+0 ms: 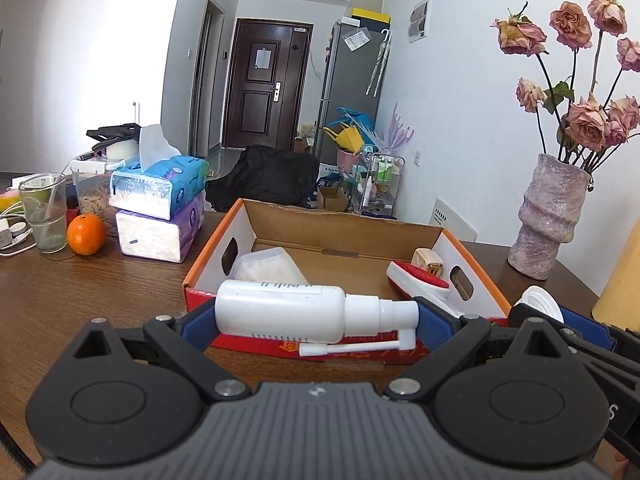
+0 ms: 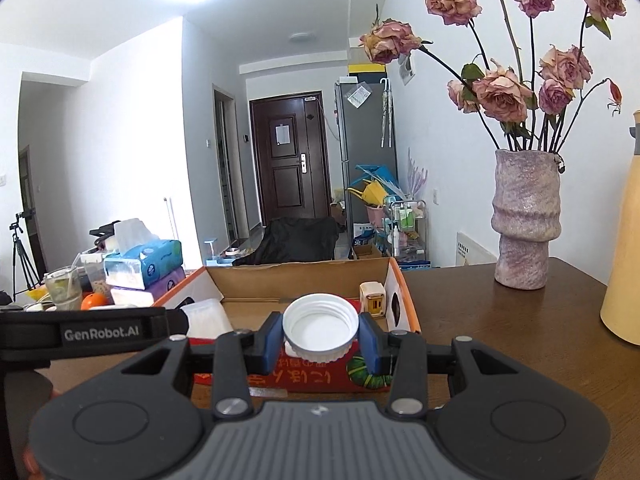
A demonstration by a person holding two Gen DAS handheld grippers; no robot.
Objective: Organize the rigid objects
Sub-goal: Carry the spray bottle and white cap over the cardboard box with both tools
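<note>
The left claw [image 1: 316, 318] held a white spray bottle [image 1: 280, 312] crosswise, pads pressing its base and nozzle end, just short of the near wall of the open box [image 1: 224, 236] on the table [image 1: 100, 292]. The right claw [image 2: 320, 336], narrow, pinched a white cap [image 2: 320, 326] by its rim, also before that wall. Inside the box lay a pouch [image 1: 268, 266], a red brush [image 1: 418, 276] and a small cube [image 2: 373, 298]. To place both well, each load should probably clear the wall, lower over bare cardboard away from the brush, and be released only near the floor, the bottle kept level so it would not roll.
</note>
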